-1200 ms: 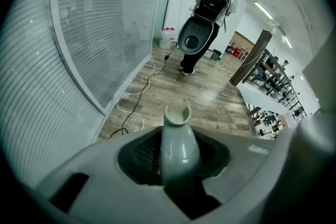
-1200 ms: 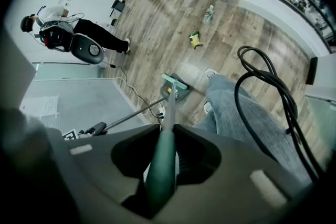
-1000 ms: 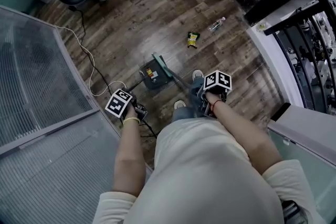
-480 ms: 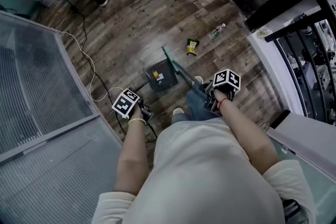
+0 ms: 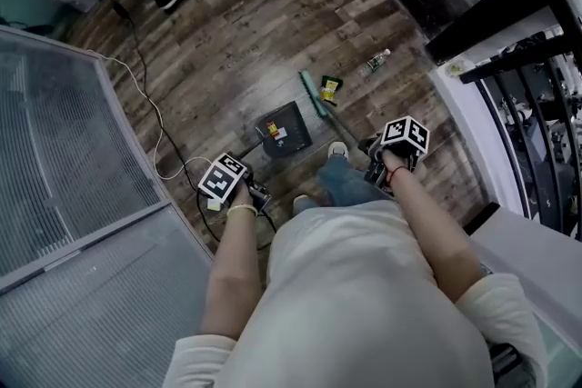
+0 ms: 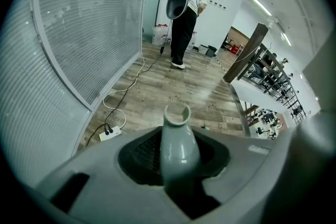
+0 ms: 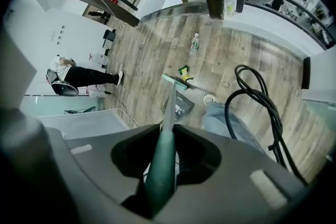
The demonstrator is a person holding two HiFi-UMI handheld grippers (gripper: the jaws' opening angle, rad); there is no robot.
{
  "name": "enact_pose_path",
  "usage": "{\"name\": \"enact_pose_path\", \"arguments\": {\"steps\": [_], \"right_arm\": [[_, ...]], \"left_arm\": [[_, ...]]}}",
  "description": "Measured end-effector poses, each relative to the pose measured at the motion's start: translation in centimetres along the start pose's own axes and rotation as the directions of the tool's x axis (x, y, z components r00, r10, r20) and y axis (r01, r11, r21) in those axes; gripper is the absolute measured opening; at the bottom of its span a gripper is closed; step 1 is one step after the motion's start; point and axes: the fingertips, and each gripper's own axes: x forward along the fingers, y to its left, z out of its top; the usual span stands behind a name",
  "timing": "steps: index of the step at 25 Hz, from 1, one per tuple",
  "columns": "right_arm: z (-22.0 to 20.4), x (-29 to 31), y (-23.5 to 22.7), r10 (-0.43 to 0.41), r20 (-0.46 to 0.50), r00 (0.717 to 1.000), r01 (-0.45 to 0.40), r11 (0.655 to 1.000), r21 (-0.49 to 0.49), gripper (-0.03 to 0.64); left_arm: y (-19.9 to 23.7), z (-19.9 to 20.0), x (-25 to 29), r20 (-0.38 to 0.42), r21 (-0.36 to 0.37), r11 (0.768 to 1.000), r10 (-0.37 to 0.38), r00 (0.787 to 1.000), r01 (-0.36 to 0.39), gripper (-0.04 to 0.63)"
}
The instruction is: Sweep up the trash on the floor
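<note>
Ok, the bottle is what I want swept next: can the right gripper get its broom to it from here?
Probably yes. The right gripper is shut on the broom, whose head is beside the wrapper; the bottle lies just beyond on bare floor, with nothing else between.

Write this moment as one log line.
left gripper: shut on dustpan handle | right gripper: shut on broom handle | broom head beside wrapper | bottle unswept

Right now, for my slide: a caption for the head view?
Right gripper holds broom beside yellow wrapper; left gripper holds dustpan.
</note>
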Motion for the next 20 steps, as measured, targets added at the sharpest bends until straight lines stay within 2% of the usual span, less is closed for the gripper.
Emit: {"name": "enact_pose_path", "arguments": {"steps": [6, 13, 20], "right_arm": [[4.6, -0.7, -1.2, -0.022, 0.020, 1.000, 0.022, 1.000, 0.014, 0.097], [9.3, -1.5, -2.2, -0.078, 0.046, 0.996, 0.080, 0.996, -0.038, 0.097], [13.2, -2.1, -3.3, -0.108, 0.072, 0.992, 0.111, 0.993, -0.044, 0.097]], "left_arm": [[-3.3, -0.1, 1.2, 0.003, -0.026, 1.000, 0.013, 1.000, -0.013, 0.097], [-6.2, -0.4, 2.1, 0.010, -0.063, 0.997, 0.036, 0.999, -0.035, 0.097], [-8.4, -1.1, 3.1, 0.010, -0.091, 0.994, 0.054, 0.998, -0.053, 0.097]]}}
